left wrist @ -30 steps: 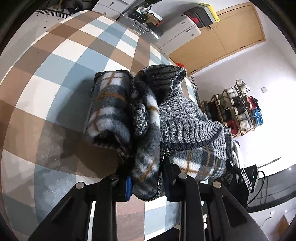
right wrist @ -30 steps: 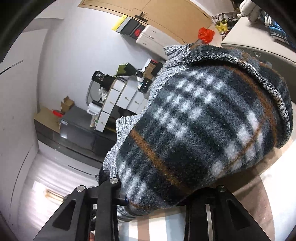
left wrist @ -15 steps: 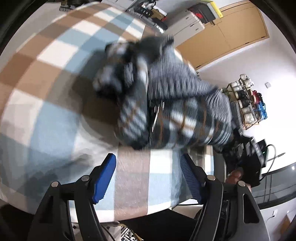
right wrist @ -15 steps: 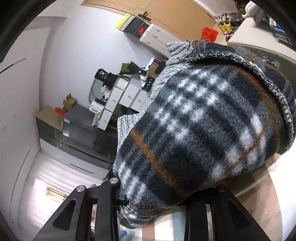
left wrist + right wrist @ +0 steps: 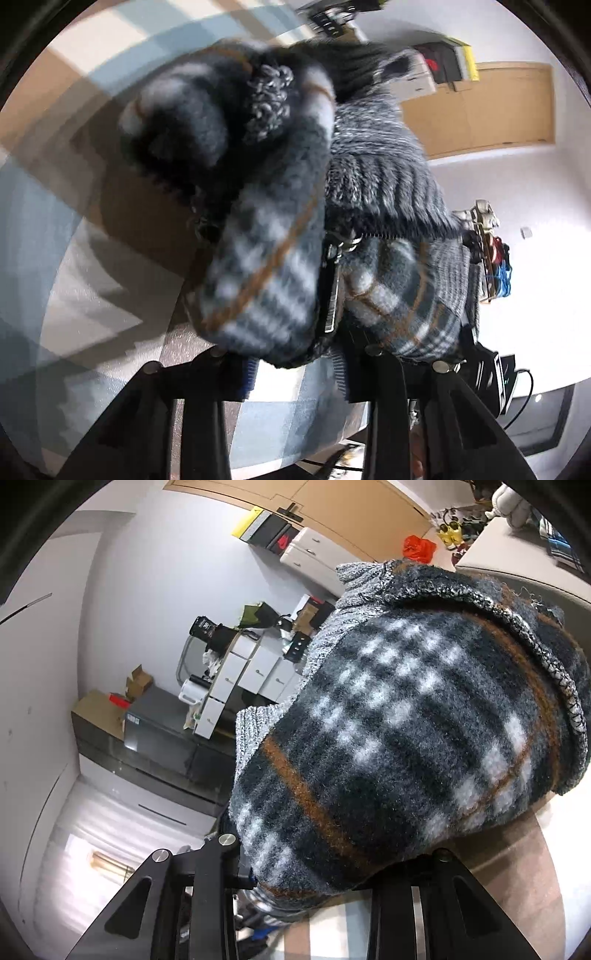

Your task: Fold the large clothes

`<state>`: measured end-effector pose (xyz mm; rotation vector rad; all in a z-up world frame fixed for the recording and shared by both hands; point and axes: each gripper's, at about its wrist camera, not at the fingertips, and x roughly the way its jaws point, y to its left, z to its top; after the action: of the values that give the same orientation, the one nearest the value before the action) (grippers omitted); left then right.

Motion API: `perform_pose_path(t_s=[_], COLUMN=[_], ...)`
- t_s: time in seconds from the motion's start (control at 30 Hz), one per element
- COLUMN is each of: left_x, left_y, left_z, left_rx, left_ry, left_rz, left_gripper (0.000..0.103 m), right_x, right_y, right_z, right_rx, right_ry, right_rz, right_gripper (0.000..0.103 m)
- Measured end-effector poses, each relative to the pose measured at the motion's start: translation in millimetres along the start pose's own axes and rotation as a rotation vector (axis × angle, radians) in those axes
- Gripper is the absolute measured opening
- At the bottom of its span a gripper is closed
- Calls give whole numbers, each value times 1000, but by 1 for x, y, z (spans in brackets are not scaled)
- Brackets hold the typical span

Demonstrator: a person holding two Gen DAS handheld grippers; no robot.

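Observation:
A thick plaid fleece jacket [image 5: 266, 258] with a grey knit lining lies bundled on the checked cloth [image 5: 110, 325] of the table. Its zipper [image 5: 332, 295] runs down the middle of the left wrist view. My left gripper [image 5: 293, 369] is closing its jaws on the near bulge of the jacket, and the fabric fills the gap between the blue pads [image 5: 248, 373]. In the right wrist view the same jacket [image 5: 406, 738] fills the frame. My right gripper [image 5: 306, 878] is shut on its lower edge above the checked cloth [image 5: 517, 886].
Wooden cupboards [image 5: 480, 110] and a cluttered shelf rack [image 5: 487, 251] stand beyond the table. White drawer units [image 5: 251, 672], a dark low cabinet [image 5: 166, 738] and a red bag [image 5: 419, 548] are visible in the right wrist view. The table edge runs close under the left gripper.
My left gripper let go of the jacket, opened wide and drew back, then came in lower and closed on the fabric again. The right gripper kept its hold without moving.

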<state>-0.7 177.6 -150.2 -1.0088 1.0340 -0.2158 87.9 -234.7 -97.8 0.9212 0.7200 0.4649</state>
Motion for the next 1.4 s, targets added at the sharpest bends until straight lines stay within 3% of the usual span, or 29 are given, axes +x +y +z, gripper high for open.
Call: perform_pose_path(t_s=[0.33,0.93,1.4], left_x=[-32,-29,-48], left_y=[-3,-26,-14], left_z=[29,31,43], left_rx=[70,249,293], left_ry=[38,88,97], left_rz=[-33,-8,-2], left_gripper=[19,19,17], right_x=[1,2,4], right_y=[-1,-3,-13], right_z=[0,-3,1], right_rx=[25,79,122], right_ry=[-7,-25,10], right_rz=[10,-38,-61], right_gripper=[30,30,30])
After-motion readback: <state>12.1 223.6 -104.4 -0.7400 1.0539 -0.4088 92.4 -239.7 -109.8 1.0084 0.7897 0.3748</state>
